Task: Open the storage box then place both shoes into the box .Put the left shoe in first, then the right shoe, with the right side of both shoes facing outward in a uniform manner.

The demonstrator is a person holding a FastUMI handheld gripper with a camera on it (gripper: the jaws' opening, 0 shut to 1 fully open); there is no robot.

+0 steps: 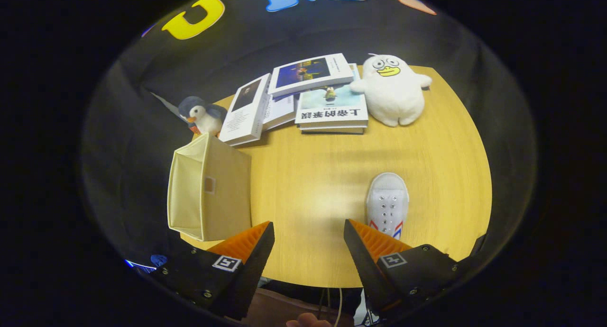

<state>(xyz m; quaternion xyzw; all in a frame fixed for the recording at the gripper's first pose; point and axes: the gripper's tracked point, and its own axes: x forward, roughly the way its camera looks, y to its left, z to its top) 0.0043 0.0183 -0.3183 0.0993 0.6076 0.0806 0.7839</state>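
The gripper [308,230] is hovering above the wooden surface [308,175] with its jaws spread wide and holding nothing. A white canvas shoe [387,201] is lying just ahead of the right jaw, its toe pointing away. The cream fabric storage box [208,194], soft-sided and boxy, is standing just beyond the left jaw. Books [308,95], a plush penguin [201,116] and a white plush duck [393,90] are sitting well beyond.

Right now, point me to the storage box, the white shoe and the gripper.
storage box [223,194]: gripper view, on its side panel facing the table.
white shoe [388,201]: gripper view, on the laced upper.
gripper [308,234]: gripper view, midway between its open fingertips, above bare table.
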